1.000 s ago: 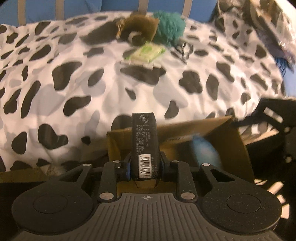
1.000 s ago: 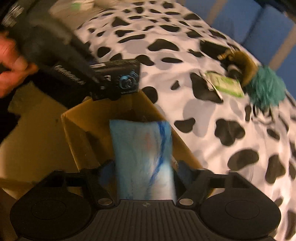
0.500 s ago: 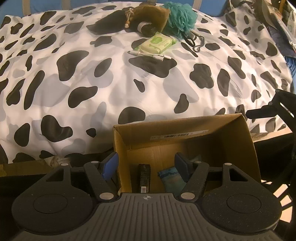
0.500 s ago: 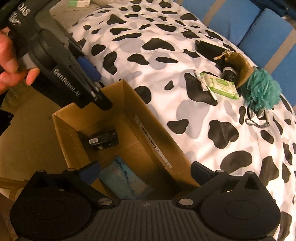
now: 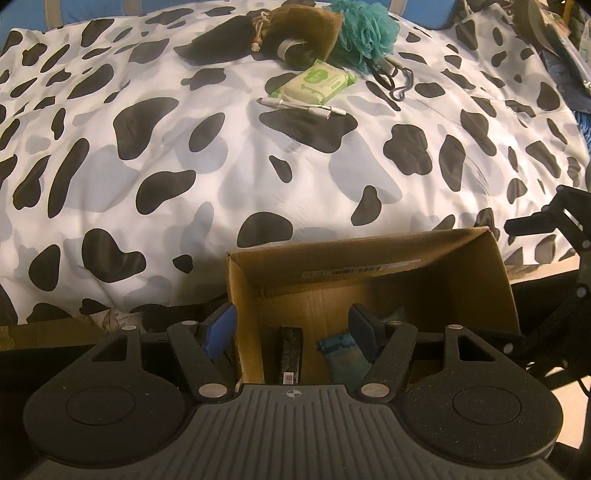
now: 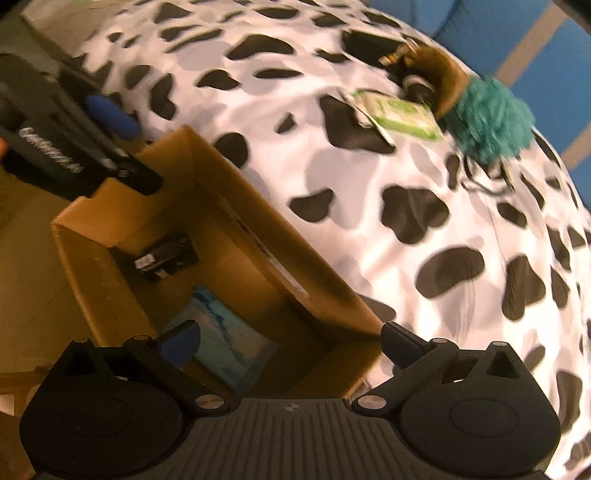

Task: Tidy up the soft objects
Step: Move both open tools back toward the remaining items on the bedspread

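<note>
An open cardboard box stands beside the bed. Inside lie a black packet and a blue soft pack. My left gripper is open and empty over the box's near edge. My right gripper is open and empty above the box's other end. On the cow-print duvet at the far side lie a teal bath pouf, a green wipes pack and a brown pouch.
A white cable and a black cord lie by the wipes. The other gripper shows in each view: at the right edge and at the upper left. Blue cushions stand behind the bed.
Both grippers opened. The black packet dropped from the left one and the blue pack from the right one into the box. Both grippers have since pulled back a little.
</note>
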`<state>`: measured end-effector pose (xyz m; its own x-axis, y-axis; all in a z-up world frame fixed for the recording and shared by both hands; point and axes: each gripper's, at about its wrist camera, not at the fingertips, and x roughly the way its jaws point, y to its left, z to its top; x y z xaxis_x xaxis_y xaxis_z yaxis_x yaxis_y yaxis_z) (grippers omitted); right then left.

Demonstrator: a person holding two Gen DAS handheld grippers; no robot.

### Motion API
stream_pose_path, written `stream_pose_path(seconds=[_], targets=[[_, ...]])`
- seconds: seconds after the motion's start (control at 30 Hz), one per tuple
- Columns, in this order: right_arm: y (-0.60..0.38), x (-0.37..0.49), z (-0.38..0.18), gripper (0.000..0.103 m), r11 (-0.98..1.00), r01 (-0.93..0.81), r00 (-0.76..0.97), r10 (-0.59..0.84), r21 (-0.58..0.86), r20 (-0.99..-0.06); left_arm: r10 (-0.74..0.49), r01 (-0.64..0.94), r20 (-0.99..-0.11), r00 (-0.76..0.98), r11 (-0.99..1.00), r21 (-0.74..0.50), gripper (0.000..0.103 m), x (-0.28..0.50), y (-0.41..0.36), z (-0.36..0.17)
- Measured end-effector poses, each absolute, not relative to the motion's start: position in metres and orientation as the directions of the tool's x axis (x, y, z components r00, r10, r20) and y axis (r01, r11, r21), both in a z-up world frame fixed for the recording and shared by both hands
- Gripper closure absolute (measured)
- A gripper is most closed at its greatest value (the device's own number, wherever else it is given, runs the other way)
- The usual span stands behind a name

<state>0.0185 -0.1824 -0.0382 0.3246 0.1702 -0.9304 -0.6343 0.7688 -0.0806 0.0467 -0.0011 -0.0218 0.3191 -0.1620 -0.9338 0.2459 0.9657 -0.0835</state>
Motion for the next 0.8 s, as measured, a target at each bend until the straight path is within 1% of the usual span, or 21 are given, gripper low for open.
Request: stream_pose_path(seconds=[0.37,0.43,0.57,0.8], targets=[[-0.197,0.036,-0.037,0.000,0.857,-0.509,0.349,0.117,-0.083,-0.930,-0.171,0.226,-0.912,0.372,0.970,-0.089,0.037,0.052,-0.004,-0.013],[-0.203,0.041,-0.036,0.000,0.883,-0.462,0.358,0.098,-0.085,-0.929,-0.168,0.235,-0.907,0.385,0.969,-0.080,0.037,0.053,-0.006,-0.011],[-0.219,0.052,-0.033,0.000,0.935,-0.348,0.380,0.072,-0.070,-0.922,-0.145,0.279,-0.890,0.432,0.960,-0.021,0.037,0.056,-0.013,-0.005],[-0.243,0.068,-0.025,0.000,0.983,-0.183,0.425,0.069,-0.011,-0.902,-0.155,0.278,-0.865,0.477,0.960,-0.019,0.037,0.071,-0.012,0.001]])
